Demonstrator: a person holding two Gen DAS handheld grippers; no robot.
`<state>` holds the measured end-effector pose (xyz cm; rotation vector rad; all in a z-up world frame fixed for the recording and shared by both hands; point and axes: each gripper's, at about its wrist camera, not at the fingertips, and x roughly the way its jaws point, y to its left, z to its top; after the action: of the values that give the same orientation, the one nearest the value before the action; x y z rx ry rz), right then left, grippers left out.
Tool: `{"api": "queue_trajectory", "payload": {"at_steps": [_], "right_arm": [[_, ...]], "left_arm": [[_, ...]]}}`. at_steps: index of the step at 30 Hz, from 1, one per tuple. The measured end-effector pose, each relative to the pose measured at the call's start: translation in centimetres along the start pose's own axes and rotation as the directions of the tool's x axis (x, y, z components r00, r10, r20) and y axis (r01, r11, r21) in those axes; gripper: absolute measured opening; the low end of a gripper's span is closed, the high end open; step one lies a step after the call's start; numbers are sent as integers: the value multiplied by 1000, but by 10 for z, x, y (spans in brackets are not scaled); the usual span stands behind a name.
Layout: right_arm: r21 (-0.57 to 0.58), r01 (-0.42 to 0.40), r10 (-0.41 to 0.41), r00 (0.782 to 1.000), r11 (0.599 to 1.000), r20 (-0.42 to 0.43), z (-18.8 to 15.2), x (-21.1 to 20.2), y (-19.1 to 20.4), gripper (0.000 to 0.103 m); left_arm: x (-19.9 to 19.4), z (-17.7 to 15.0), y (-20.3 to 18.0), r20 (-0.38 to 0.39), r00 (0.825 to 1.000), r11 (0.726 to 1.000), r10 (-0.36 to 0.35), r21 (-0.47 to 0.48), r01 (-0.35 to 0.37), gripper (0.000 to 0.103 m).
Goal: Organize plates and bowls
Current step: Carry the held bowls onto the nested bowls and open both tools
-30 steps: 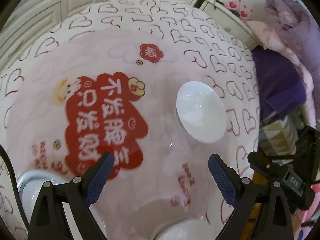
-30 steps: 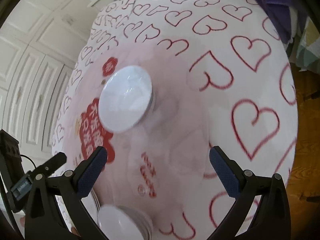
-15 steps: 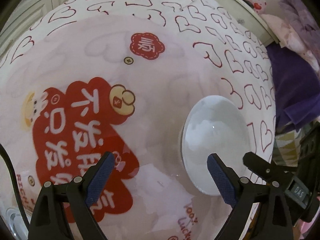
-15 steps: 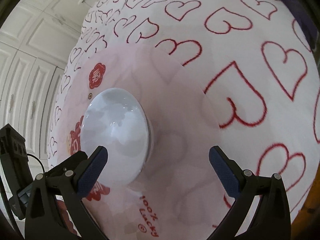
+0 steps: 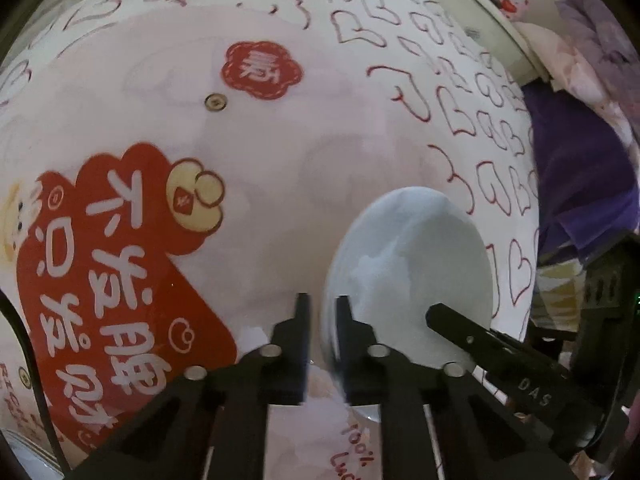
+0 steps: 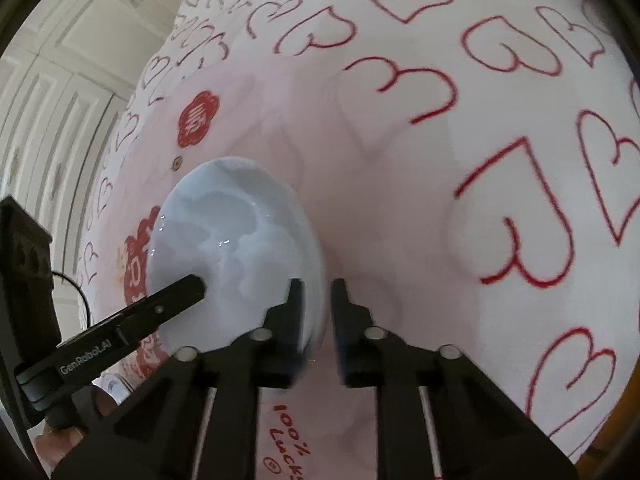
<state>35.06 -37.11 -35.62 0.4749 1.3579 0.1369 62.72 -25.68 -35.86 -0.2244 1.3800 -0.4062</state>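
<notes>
Bowl, pale and glossy, sits on the pink printed mat over a heart-patterned cloth. Left gripper pinches its left rim; right gripper pinches its right rim, both fingers nearly pressed together.

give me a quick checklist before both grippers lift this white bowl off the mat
1. Left gripper closed over the white bowl rim: ok, fingers straddle its edge.
2. Right gripper closed over the opposite rim: ok.
3. Firmness of both grips: cannot tell.
4. Bowl empty: ok, only reflections inside.
5. Bowl clear of other dishes: ok, nothing touches it on the pink mat.
6. Room on the heart tablecloth side: ok, nothing stands there.
</notes>
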Motion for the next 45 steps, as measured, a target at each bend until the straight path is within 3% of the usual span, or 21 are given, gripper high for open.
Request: {"api": "queue_trajectory", "payload": {"at_steps": [7,15,31,39,45], "right_arm": [[-32,14,-13,1000,999,28,-13,-12,8,13],[-54,17,-13,997,998,71,-40,-56,30,13],[-100,10,4,991,995,137,-138,-148,69,13],[-124,20,-3,991,992,135,-180,-166,78,13],[-134,32,-16,993,990,113,-204,-164,78,13]], "left_arm": [[-10,-9,-2,27,1000,1000,0,-3,0,4],[-73,-40,-6,61,998,1000,-23,22,22,4],[-212,-152,-10,137,989,994,-58,101,44,4],[-255,-204,-5,146,988,992,-50,121,32,4],[-266,-231,-5,137,990,993,-37,113,21,4]]}}
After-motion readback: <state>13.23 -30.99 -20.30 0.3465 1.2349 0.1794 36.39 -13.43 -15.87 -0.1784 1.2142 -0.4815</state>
